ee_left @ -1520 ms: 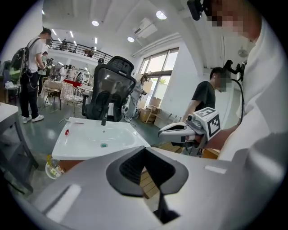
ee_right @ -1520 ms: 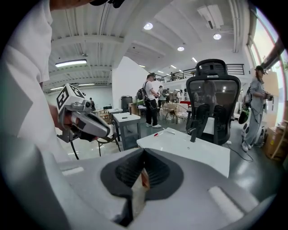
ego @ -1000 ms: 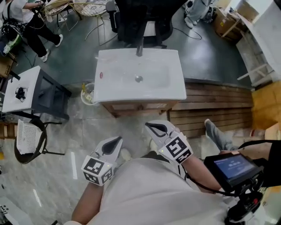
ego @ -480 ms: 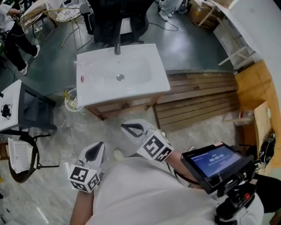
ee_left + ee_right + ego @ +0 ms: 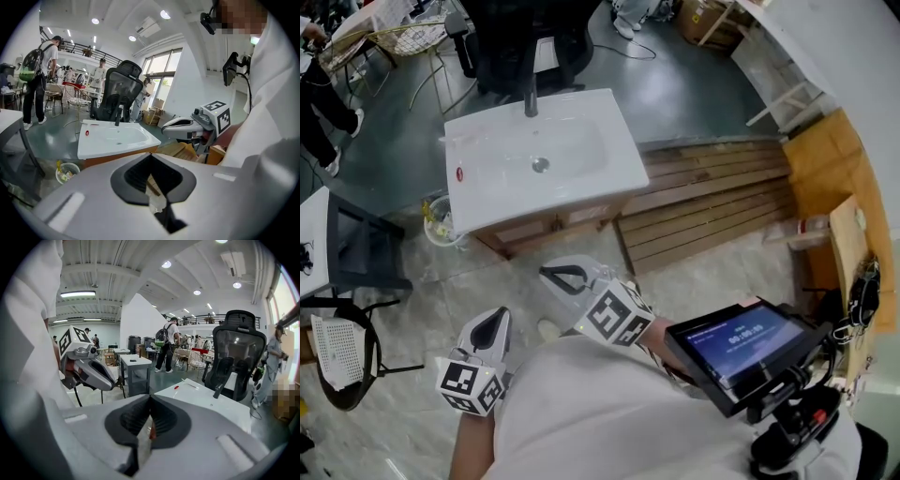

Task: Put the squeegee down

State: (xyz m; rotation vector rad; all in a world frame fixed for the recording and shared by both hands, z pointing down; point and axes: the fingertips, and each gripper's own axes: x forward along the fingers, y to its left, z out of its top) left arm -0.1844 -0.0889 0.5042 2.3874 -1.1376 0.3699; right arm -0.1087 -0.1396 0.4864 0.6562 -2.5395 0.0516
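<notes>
White rectangular ceramic washbasin (image 5: 614,169) sits on a low wooden cabinet (image 5: 551,228). Dark metal tap (image 5: 530,97) stands at the basin's far edge, with a black mesh office chair (image 5: 520,37) behind it. Round wire waste basket (image 5: 439,217) on the floor just left of the cabinet; slatted wooden pallet (image 5: 712,202) to its right. Left gripper (image 5: 498,313) and right gripper (image 5: 546,273) side by side on the near side of the cabinet, clear of it.

White sink (image 5: 492,192), office chair (image 5: 520,37) behind.

Office chair (image 5: 511,42) cut off by top edge; red mark (image 5: 460,173) on sink (image 5: 619,176) too small to identify.
</notes>
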